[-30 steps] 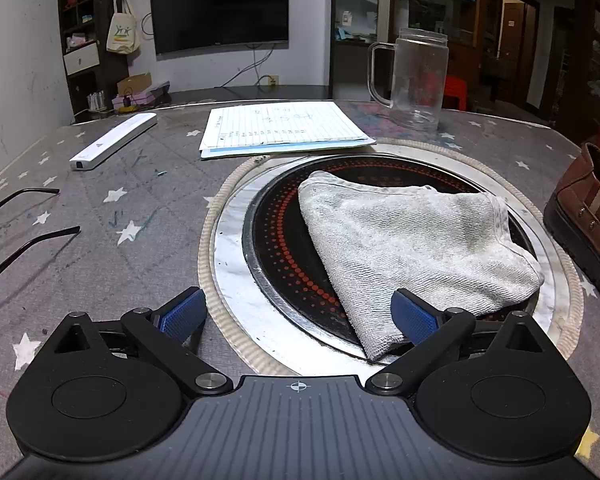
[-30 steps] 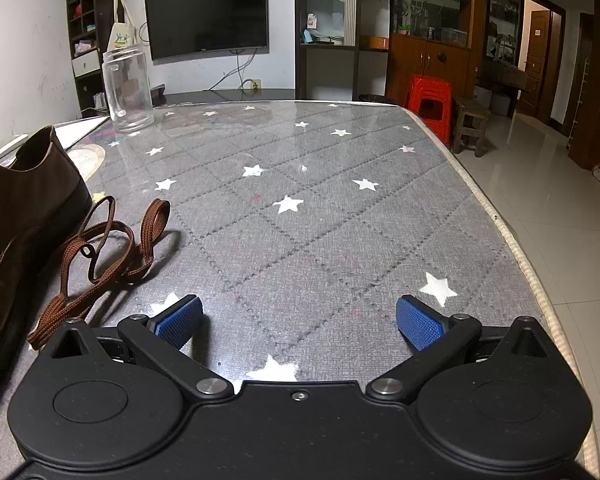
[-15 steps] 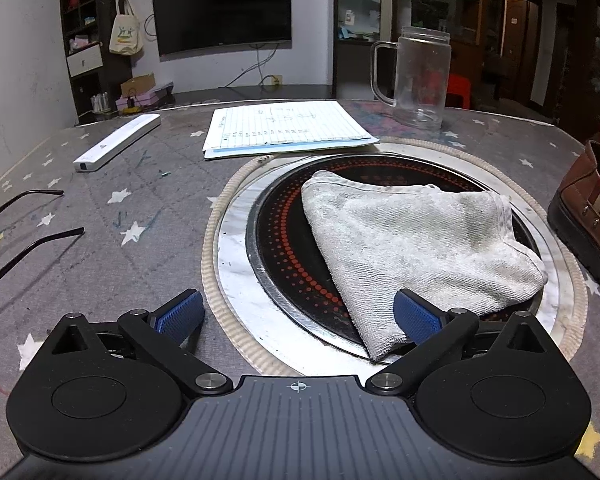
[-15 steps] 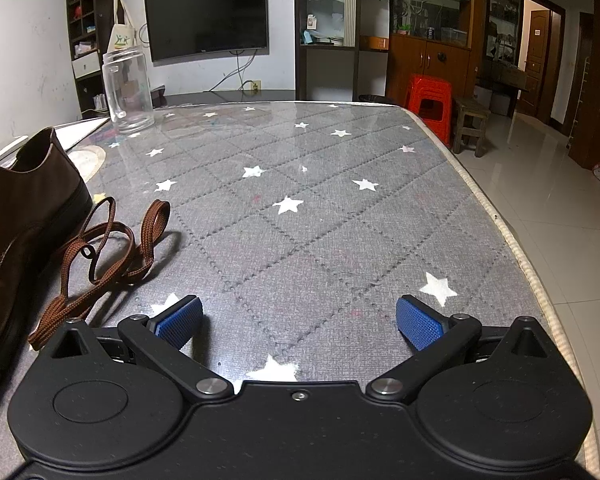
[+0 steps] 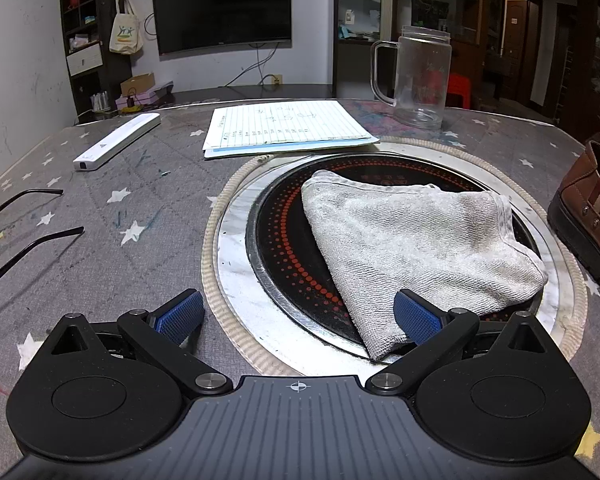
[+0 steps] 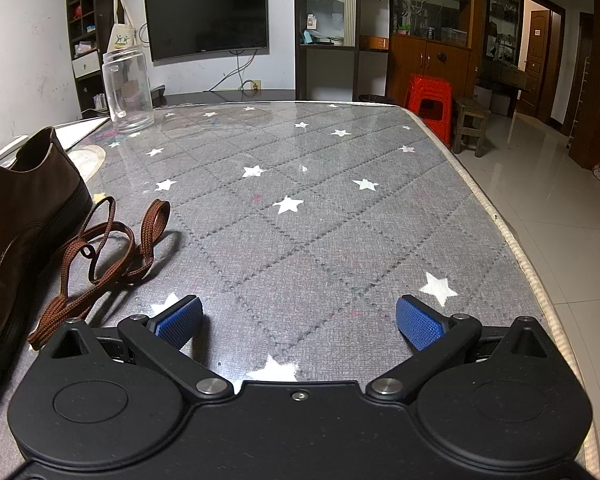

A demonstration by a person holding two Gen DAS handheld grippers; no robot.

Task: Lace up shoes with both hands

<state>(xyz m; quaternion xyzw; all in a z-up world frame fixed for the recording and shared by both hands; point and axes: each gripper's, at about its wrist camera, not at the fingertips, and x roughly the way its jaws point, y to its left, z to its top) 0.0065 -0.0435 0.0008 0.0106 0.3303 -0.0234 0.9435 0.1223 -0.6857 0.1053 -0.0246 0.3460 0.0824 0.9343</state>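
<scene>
A brown leather shoe (image 6: 16,232) stands at the left edge of the right wrist view; its heel shows at the right edge of the left wrist view (image 5: 588,208). A loose brown shoelace (image 6: 108,256) lies in loops on the table beside the shoe, apart from it. My right gripper (image 6: 300,320) is open and empty, low over the table to the right of the lace. My left gripper (image 5: 298,314) is open and empty, low over the near rim of a round cooktop, to the left of the shoe.
A grey towel (image 5: 412,240) lies on the black round cooktop (image 5: 276,240). Behind it are a paper pad (image 5: 284,128), a glass mug (image 5: 420,80) and a white bar (image 5: 116,146). Black spectacle arms (image 5: 28,236) lie at left. The table's right edge (image 6: 512,240) drops to the floor.
The left wrist view has shifted slightly, with the scene sitting a little to the right. The right gripper, shoe and lace have not moved.
</scene>
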